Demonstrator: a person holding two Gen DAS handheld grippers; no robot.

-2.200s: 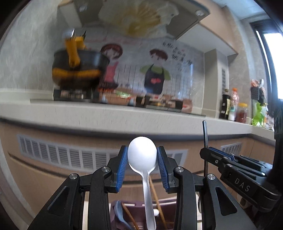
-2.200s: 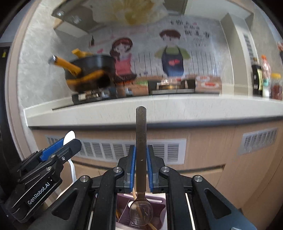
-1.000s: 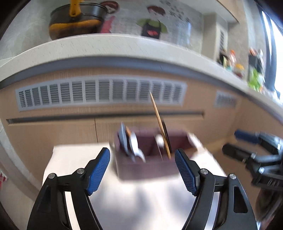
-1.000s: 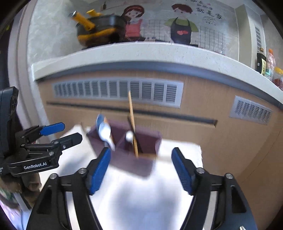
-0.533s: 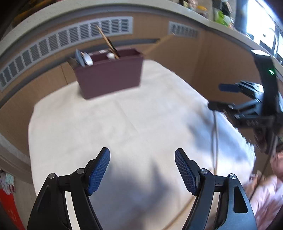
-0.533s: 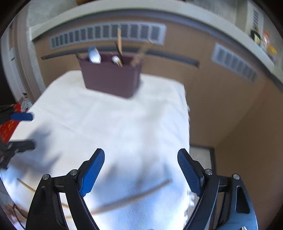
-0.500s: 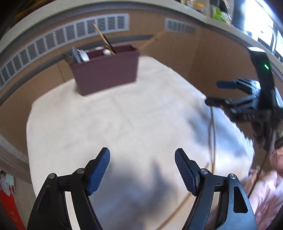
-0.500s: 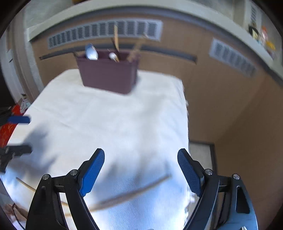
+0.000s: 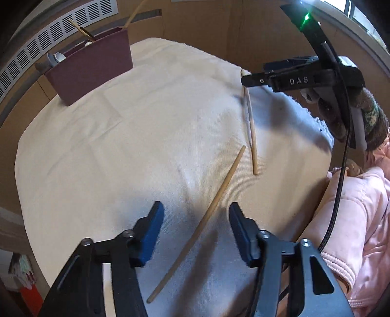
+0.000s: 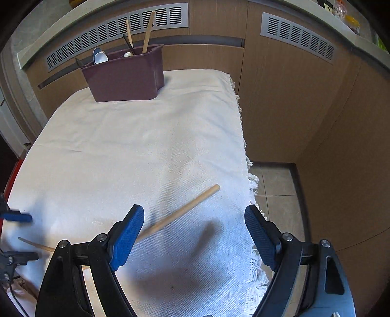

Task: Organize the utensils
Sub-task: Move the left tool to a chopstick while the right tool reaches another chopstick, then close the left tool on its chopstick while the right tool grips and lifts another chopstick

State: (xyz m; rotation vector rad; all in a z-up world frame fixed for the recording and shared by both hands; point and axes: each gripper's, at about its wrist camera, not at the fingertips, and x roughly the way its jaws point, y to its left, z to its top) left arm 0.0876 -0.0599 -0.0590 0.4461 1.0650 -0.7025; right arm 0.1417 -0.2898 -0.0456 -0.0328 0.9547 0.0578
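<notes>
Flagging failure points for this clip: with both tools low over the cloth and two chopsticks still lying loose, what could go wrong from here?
1. The left tool has just been closing around the near chopstick, which runs diagonally between its open jaws; the pads may only roll it.
2. The far chopstick lies close to the cloth's edge; a nudge from the right tool could send it off.
3. The purple caddy already holds upright chopsticks; new ones may jam.

Wood-panel cabinet fronts [image 10: 280, 97] with white vent grilles [image 10: 297, 36]; tiled floor [image 10: 273, 180]; bright window [image 9: 365, 14] at upper right.
</notes>
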